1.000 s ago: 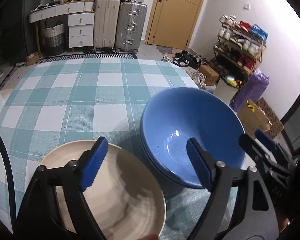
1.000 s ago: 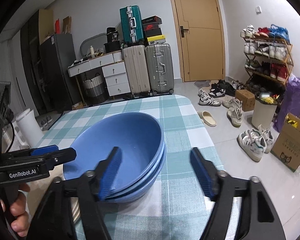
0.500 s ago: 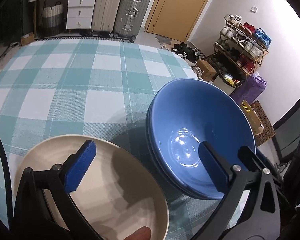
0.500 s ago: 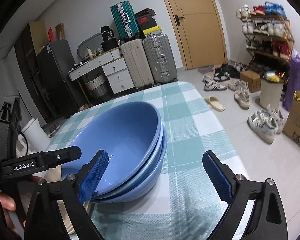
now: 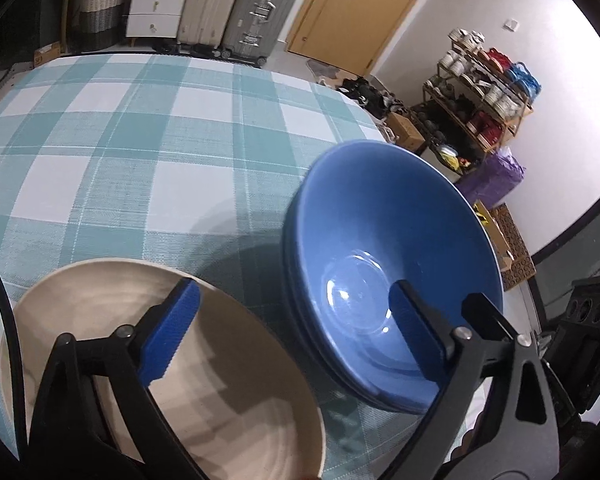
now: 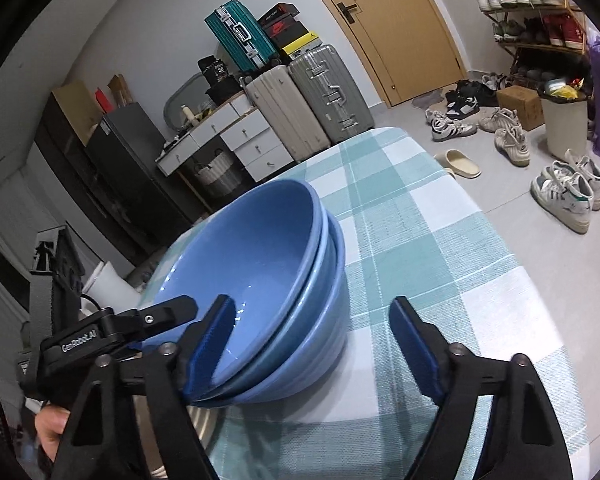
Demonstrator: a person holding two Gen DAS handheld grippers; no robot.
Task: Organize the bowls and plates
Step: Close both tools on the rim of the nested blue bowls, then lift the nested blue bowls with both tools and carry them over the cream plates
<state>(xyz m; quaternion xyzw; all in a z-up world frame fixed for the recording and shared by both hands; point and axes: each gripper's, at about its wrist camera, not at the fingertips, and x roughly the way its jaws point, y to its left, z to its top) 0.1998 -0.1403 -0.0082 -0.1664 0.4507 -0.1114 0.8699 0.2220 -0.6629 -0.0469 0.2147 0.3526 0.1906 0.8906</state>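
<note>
The left hand-held gripper (image 5: 292,332) is held wide open with nothing gripped, its jaws having just been closing slightly; one finger hangs over the cream plate (image 5: 228,380), the other over the stacked blue bowls (image 5: 380,264). The right hand-held gripper (image 6: 312,344), likewise empty and just narrowed, straddles the near rim of the bowls. Bowls and plate sit side by side on the checked table (image 5: 140,152). The rim should be centred between the pads before closing, so the stack is not tipped.
</note>
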